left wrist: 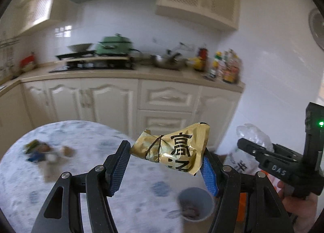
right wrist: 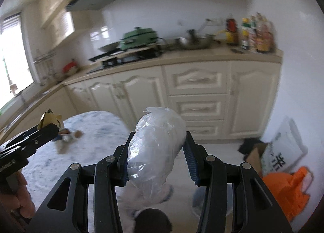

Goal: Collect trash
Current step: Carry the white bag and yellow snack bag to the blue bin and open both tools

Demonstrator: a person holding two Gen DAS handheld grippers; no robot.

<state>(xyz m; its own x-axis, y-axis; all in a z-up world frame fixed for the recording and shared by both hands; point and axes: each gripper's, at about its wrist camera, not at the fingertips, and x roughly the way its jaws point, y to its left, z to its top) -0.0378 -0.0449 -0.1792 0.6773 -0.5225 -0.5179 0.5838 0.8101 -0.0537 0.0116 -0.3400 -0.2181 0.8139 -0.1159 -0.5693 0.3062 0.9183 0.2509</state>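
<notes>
My left gripper (left wrist: pixel 165 157) is shut on a crumpled gold wrapper (left wrist: pixel 172 149) with black characters and holds it in the air past the round table's (left wrist: pixel 81 172) right edge. My right gripper (right wrist: pixel 157 147) is shut on a crumpled clear plastic bag (right wrist: pixel 156 151) and holds it above the floor. The right gripper (left wrist: pixel 263 154) also shows in the left wrist view at the right, with the clear bag (left wrist: pixel 255 135) in it. The left gripper (right wrist: pixel 47 131) shows at the left of the right wrist view. More blurred trash (left wrist: pixel 46 151) lies on the table.
A grey bin (left wrist: pixel 195 204) stands on the floor below the left gripper. An orange bag (right wrist: pixel 287 190), a cardboard box (right wrist: pixel 257 151) and a white sack (right wrist: pixel 283 151) sit by the wall at right. Kitchen cabinets (right wrist: pixel 198 95) and a cluttered counter run behind.
</notes>
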